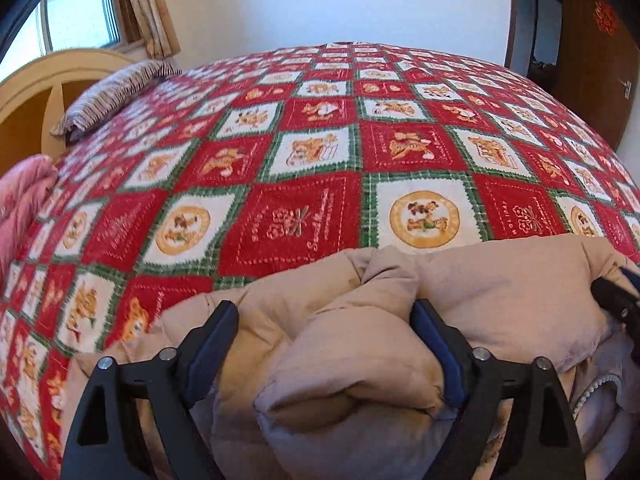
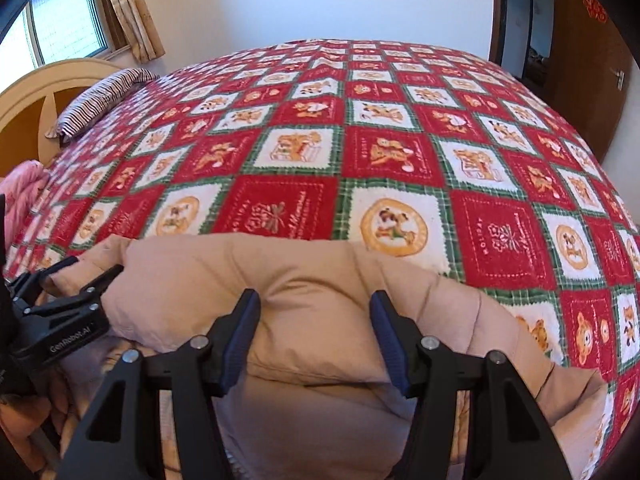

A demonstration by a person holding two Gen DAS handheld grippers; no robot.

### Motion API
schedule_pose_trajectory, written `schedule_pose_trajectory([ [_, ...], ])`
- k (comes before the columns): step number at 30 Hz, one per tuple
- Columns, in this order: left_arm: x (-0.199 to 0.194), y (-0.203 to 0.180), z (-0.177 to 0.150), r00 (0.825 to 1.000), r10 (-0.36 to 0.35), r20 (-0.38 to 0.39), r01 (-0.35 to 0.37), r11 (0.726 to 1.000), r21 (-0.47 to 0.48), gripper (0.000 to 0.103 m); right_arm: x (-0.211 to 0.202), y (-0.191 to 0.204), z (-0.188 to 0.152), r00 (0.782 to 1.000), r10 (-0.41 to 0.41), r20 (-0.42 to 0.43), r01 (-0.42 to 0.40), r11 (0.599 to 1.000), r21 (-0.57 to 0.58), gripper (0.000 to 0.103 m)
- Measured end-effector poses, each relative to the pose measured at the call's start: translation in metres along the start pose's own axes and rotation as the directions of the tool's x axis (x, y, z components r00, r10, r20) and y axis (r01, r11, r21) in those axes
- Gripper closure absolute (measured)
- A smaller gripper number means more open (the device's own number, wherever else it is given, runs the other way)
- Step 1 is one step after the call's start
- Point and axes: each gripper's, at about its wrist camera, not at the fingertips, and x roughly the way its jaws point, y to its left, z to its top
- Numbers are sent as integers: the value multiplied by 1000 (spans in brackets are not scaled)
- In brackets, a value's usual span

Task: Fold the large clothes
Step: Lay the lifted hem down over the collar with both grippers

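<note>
A puffy beige down jacket [image 1: 500, 292] lies bunched at the near edge of the bed; it also fills the bottom of the right wrist view [image 2: 304, 280]. My left gripper [image 1: 324, 320] has its jaws wide apart around a thick fold of the jacket, which bulges between the fingers [image 1: 216, 328]. My right gripper [image 2: 316, 312] likewise straddles a padded fold, jaws apart and pressing on it from both sides. The left gripper also shows at the left of the right wrist view [image 2: 80, 280]. A grey lining [image 2: 304, 420] shows under the beige shell.
A red, white and green patchwork blanket [image 1: 320, 140] covers the whole bed. A striped pillow [image 1: 116, 92] lies by the wooden headboard [image 1: 32, 92] at far left. A pink quilt [image 1: 20, 200] sits at the left edge. A dark door [image 1: 592, 64] stands at far right.
</note>
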Motion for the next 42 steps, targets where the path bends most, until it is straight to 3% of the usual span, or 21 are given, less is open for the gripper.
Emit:
schedule_pose_trajectory([
  [12,11,3,-5,999,-32,-26,32,999,-30,5,21,11,-11,996,-86,-5,86,994,-64,40],
  [19,5,3,-2,1000,-4,-20,4,1000,-23,4,25,13,-12,994,-108,3,108,992,-72,40],
  [22,-25,3,5,998,40,57,-39,999,-28,4,21,14,-11,994,-109,6,110,991,-75,40],
  [24,-54,2,11,993,-24,117,30,998,-50,4,10,12,-8,995,-93,21,94,994,-64,40],
  [26,-65,-7,16,986,-85,145,92,995,-44,4,-14,10,-8,993,-61,100,64,998,-25,40],
  [29,-50,-23,17,991,-92,102,92,996,-2,4,-29,9,-7,982,-104,157,109,994,-23,40],
  [32,-11,-32,5,997,-77,-21,78,997,14,4,-8,1,-13,992,-104,65,105,994,-13,48],
  [33,1,-27,0,993,-103,-54,102,995,-15,4,-3,2,-16,994,-100,54,101,995,-23,49],
  [35,7,-23,-2,991,-125,-55,123,991,-43,4,-1,1,-20,994,-93,55,95,995,-33,51],
  [42,11,-30,-6,994,-101,-36,100,995,-32,1,10,-2,-19,996,-84,32,85,996,-25,50],
])
